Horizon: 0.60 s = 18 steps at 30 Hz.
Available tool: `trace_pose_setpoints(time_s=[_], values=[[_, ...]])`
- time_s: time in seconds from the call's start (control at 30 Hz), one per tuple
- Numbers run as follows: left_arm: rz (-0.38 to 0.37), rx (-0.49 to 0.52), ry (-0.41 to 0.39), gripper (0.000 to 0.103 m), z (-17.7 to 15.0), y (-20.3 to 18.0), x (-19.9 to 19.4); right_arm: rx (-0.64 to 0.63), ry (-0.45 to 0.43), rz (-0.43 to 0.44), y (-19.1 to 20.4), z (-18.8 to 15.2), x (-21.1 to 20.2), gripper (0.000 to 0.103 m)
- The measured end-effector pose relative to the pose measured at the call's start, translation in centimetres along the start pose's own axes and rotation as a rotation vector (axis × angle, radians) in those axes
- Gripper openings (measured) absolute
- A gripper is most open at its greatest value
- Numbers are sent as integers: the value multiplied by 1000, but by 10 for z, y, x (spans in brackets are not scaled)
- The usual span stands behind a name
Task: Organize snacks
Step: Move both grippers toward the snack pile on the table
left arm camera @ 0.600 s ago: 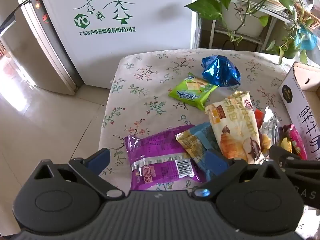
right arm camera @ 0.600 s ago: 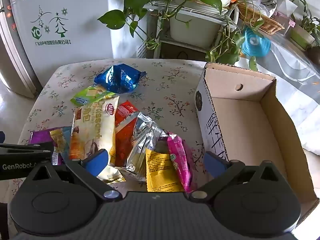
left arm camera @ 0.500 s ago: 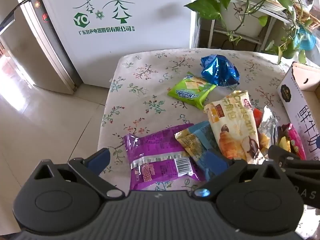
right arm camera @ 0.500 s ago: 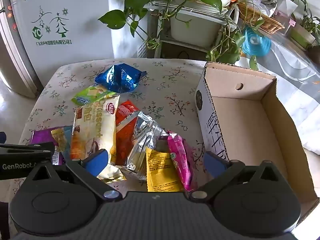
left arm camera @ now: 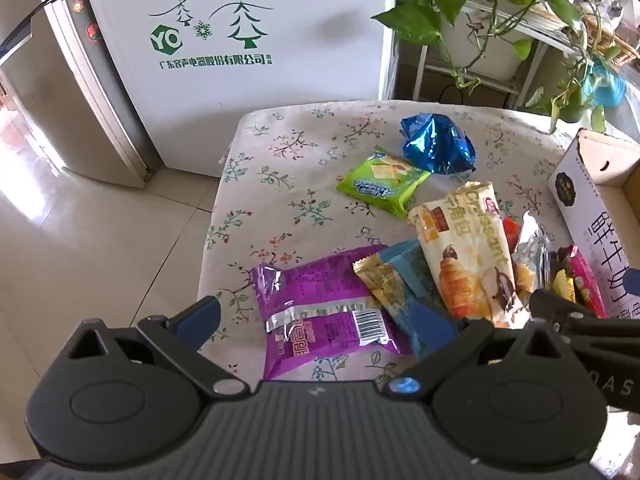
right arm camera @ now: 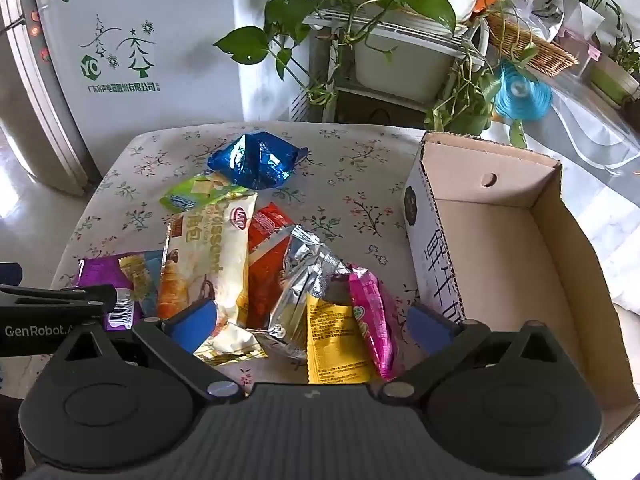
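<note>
Several snack packets lie piled on a floral tablecloth (left arm camera: 280,160). My left gripper (left arm camera: 316,316) is open above a purple packet (left arm camera: 320,312), with a gold-and-blue packet (left arm camera: 400,288) and a cream croissant packet (left arm camera: 464,248) to its right. My right gripper (right arm camera: 312,320) is open above a yellow packet (right arm camera: 336,344), a pink packet (right arm camera: 372,320) and a silver packet (right arm camera: 308,276). A red packet (right arm camera: 264,240), the croissant packet (right arm camera: 208,256), a green packet (right arm camera: 192,196) and a blue foil bag (right arm camera: 256,160) lie farther back. An empty cardboard box (right arm camera: 500,248) stands at the right.
A white refrigerator (left arm camera: 240,40) stands behind the table. A plant shelf with trailing leaves (right arm camera: 380,32) stands at the back right. The tiled floor (left arm camera: 80,240) drops off at the table's left edge. The left gripper's body (right arm camera: 48,312) shows at the right wrist view's left edge.
Both grippers have drifted slightly; the scene shifts a little in both views. Nothing was taken hold of and the packets lie as before.
</note>
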<state>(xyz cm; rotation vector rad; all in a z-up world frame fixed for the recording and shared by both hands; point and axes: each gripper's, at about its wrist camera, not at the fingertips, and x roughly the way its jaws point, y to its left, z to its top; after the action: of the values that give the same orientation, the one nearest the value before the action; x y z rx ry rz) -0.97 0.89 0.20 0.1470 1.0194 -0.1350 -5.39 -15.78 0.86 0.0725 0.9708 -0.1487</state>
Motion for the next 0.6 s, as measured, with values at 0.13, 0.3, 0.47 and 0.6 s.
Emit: trace_pose_setpoints(time_s=[0.13, 0.3, 0.47, 0.6], values=[[2, -4, -14, 99, 2, 1, -4, 1, -13, 18, -2, 0, -1, 103], [4, -15, -34, 99, 3, 2, -8, 7, -24, 43, -2, -1, -4, 103], [7, -15, -47, 99, 2, 3, -9, 3, -25, 57, -1, -3, -5, 103], [19, -4, -72, 99, 3, 3, -12, 0, -22, 69, -1, -4, -6, 103]])
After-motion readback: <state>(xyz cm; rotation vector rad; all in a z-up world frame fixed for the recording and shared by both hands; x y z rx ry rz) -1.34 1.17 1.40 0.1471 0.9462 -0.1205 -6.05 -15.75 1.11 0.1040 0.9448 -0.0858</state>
